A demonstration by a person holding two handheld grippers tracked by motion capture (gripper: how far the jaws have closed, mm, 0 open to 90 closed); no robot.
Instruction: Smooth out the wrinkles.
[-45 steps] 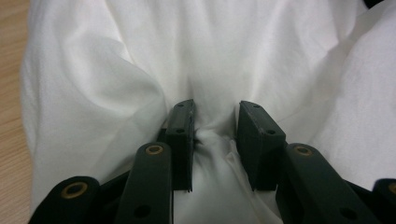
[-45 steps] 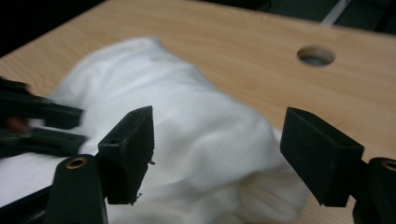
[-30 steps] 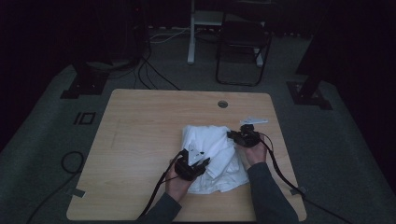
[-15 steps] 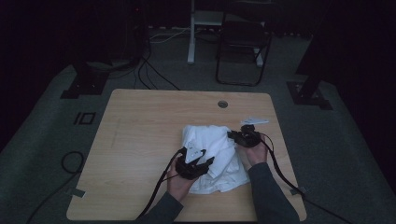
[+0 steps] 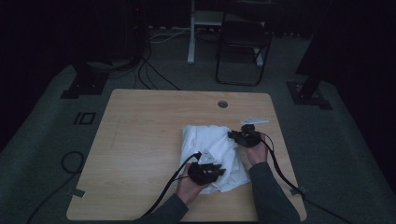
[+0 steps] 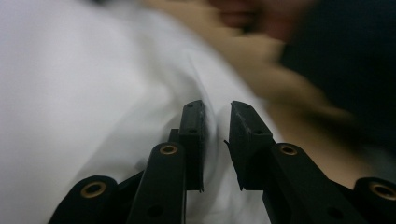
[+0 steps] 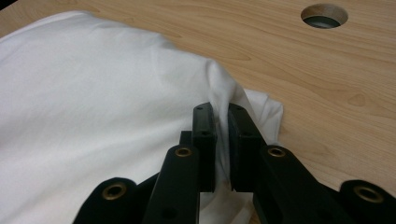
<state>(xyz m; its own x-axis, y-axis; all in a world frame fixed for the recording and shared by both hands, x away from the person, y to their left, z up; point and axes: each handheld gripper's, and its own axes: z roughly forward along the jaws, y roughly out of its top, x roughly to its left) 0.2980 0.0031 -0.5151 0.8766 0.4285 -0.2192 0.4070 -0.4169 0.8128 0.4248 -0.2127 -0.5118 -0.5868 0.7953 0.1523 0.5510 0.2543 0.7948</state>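
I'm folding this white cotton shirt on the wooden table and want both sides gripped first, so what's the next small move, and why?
Probably finish closing the left gripper on the white cotton shirt. Its jaws have just been closing, yet a narrow gap remains, with cloth lying in it rather than pressed. The right gripper already pinches a ridge of fabric near the shirt's edge, so it looks ready. Lifting now would likely raise one side alone.

My left tool's view was smeared: the white cloth ran soft, and I couldn't tell whether the pads pinched it. A blurred hand crossed the top edge. From above, my right tool was too small to read, and the bench's near edge was cut off.
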